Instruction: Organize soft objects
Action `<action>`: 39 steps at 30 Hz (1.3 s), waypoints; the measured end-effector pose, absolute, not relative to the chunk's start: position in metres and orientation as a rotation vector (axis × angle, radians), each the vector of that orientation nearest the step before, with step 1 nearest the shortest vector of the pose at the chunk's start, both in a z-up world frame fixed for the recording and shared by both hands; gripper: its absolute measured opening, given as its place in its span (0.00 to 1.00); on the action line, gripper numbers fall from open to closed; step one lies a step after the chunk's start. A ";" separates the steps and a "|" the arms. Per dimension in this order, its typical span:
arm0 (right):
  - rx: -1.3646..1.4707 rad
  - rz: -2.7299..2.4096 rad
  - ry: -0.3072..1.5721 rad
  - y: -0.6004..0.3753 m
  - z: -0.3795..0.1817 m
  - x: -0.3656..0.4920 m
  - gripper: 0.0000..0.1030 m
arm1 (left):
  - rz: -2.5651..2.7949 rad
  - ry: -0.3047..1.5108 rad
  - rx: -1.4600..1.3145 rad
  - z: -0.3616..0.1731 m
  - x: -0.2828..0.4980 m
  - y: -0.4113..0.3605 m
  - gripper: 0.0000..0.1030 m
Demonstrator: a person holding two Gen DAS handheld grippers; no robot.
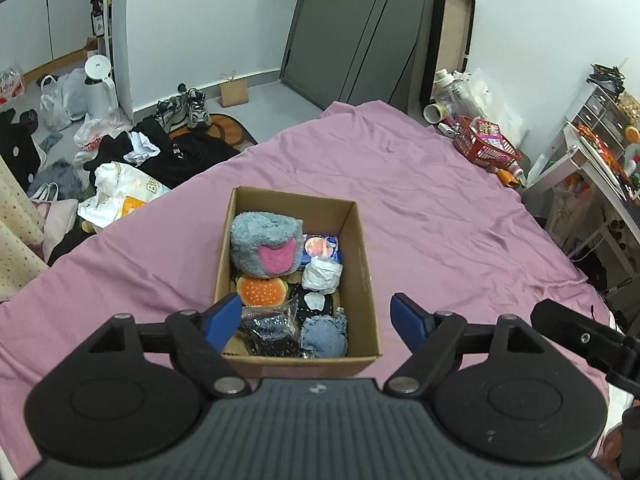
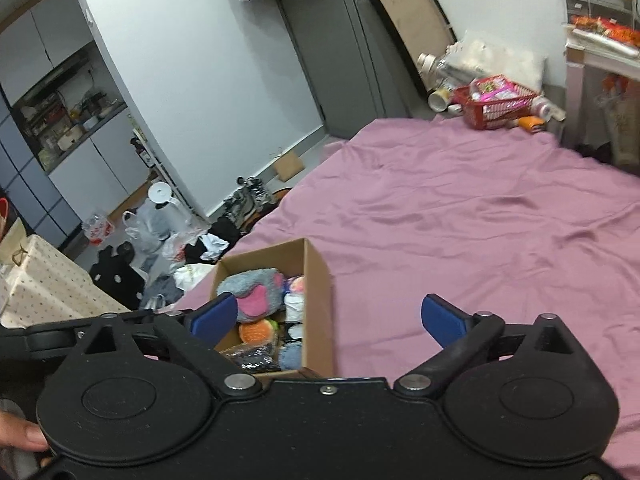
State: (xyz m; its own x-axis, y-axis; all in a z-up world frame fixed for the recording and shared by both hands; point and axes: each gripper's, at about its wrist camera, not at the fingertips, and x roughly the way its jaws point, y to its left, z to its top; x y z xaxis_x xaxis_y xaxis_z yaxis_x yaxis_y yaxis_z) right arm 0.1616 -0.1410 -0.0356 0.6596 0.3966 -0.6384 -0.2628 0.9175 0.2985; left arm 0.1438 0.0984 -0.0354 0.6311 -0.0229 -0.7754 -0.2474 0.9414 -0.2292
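Soft goods all lie inside the cardboard box (image 1: 362,264), which sits on the near-left part of the mauve bedsheet (image 1: 420,200). Nothing loose shows on the sheet around it, so we judge the gathering step nearly or fully done; what is left, if anything, is tidying the contents.

Left gripper (image 1: 316,318) hovers over the near end of the box, blue fingers spread wide, nothing between them. Right gripper (image 2: 328,318) hangs to the right of the box, over its right wall and bare sheet, fingers likewise wide and empty. We see part of a hand (image 2: 24,436) at the near-left edge of the right wrist view.

Contents, far to near:
- grey plush roll (image 1: 264,246) with a pink patch, shaggy pile, bulky, far-left corner
- blue printed packet (image 1: 324,248), glossy, flat, far-right
- white crumpled bundle (image 1: 322,274), could be tissue or wrap; we cannot tell
- burger-shaped plush (image 1: 260,290), orange dotted top, round and flat
- black patterned fabric (image 1: 316,304) with a white patch
- dark knit in clear wrap (image 1: 268,328), near-left
- blue fuzzy pad (image 1: 324,336), near-right corner

If a next move is wanted, we would lower the left gripper straight down and press or shift the tall grey roll. Everything here should compress readily; the film wrap may slip in a pinch.
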 end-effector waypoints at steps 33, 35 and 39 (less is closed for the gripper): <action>0.176 0.296 0.710 -0.181 0.002 0.074 1.00 | 0.104 0.838 -0.136 0.017 0.061 0.039 0.91; 0.167 0.291 0.705 -0.179 0.003 0.071 1.00 | 0.105 0.832 -0.126 0.018 0.056 0.037 0.91; 0.181 0.289 0.712 -0.179 -0.001 0.063 1.00 | 0.108 0.824 -0.109 0.020 0.051 0.036 0.94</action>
State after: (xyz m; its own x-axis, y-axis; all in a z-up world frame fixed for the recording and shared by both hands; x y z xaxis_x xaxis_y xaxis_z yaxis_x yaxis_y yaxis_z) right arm 0.0628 -0.1788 -0.0013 0.7199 0.3215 -0.6151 -0.1992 0.9447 0.2607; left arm 0.0505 0.0357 0.0202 0.6747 0.0537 -0.7361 -0.1381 0.9889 -0.0544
